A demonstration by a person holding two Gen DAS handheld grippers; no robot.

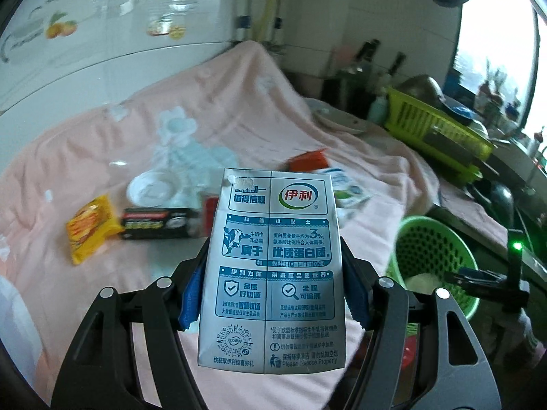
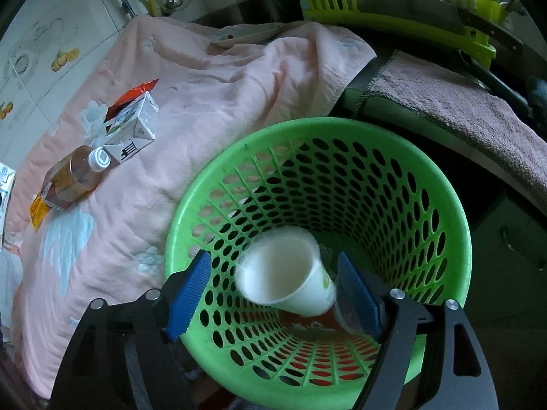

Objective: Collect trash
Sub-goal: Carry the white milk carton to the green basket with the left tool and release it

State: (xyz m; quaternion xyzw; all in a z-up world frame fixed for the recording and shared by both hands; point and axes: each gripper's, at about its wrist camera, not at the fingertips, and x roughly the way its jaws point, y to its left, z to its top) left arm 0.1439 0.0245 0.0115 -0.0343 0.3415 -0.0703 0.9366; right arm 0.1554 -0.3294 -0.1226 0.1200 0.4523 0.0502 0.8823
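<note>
Risk entry: L gripper [image 1: 271,290] clamps milk carton [image 1: 273,266], could snag basket [image 2: 444,212] rim; R gripper [image 2: 273,294] open, paper cup [image 2: 287,270] loose (blurred, prob. falling), may tip out.

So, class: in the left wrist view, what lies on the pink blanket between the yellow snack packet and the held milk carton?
A black box lies between the yellow snack packet and the milk carton.
</note>
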